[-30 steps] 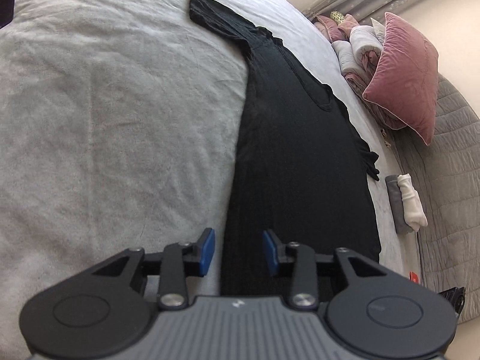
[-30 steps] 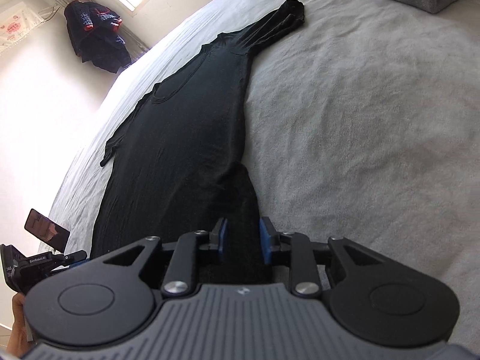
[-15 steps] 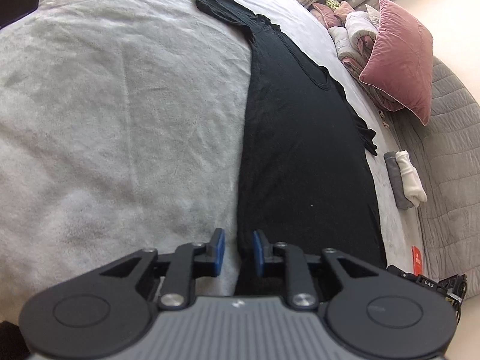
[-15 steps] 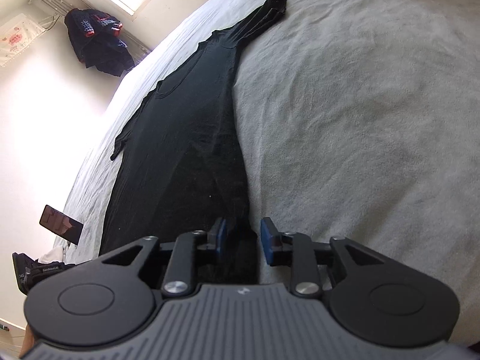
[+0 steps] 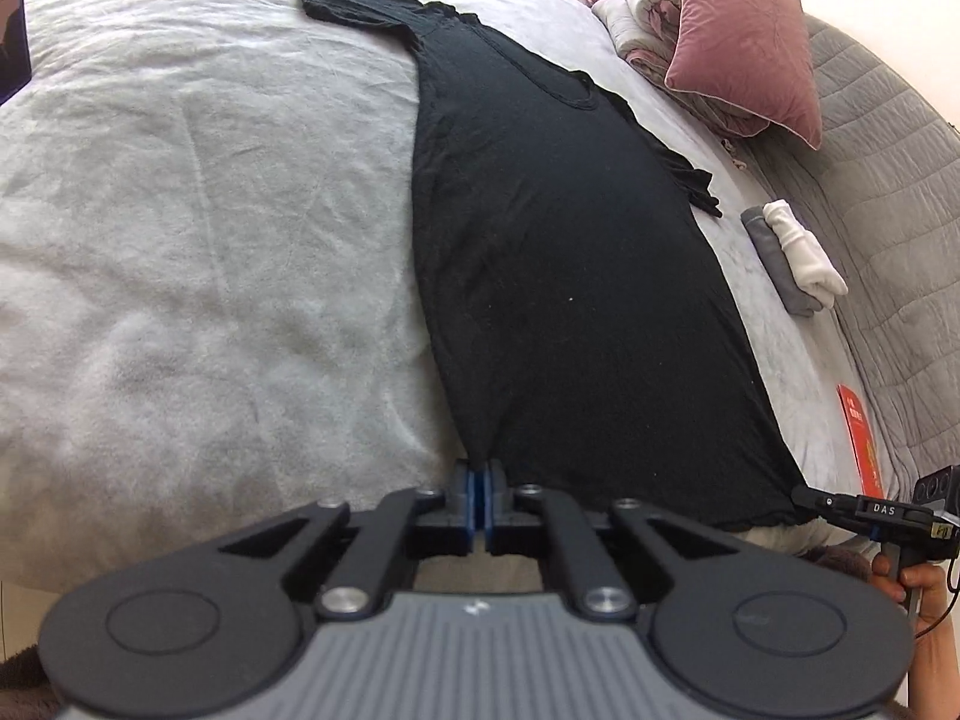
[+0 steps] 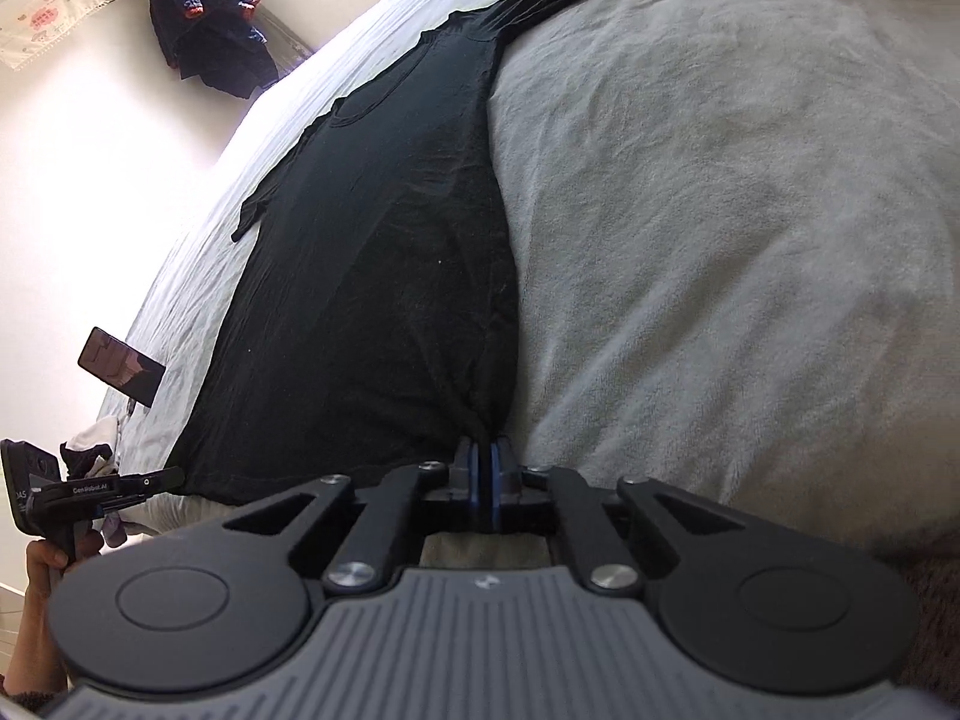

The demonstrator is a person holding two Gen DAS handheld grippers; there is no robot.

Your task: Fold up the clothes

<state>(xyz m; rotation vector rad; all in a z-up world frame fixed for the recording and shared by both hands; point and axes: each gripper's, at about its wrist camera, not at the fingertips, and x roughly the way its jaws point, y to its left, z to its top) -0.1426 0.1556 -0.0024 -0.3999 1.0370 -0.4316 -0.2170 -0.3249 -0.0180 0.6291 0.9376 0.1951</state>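
A black T-shirt (image 5: 564,264) lies flat on the grey bed cover, neck end far from me, sleeves spread out. My left gripper (image 5: 480,480) is shut on the shirt's bottom hem at its left corner. My right gripper (image 6: 483,462) is shut on the hem at the right corner of the T-shirt (image 6: 384,276). Each gripper shows at the edge of the other's view: the right gripper (image 5: 840,507) at the far hem corner, the left gripper (image 6: 120,489) likewise. The cloth puckers toward both pinch points.
A pink pillow (image 5: 744,36) and bundled bedding (image 5: 636,6) lie at the bed's head. A folded grey and white stack (image 5: 792,252) and a red packet (image 5: 858,438) sit by the quilted edge. A phone (image 6: 120,366) lies on the bed; dark clothes (image 6: 204,30) hang on the wall.
Both grippers have closed fully on the hem corners and drawn back toward the bed's near edge, pulling the shirt taut. A second ago the left one was open.
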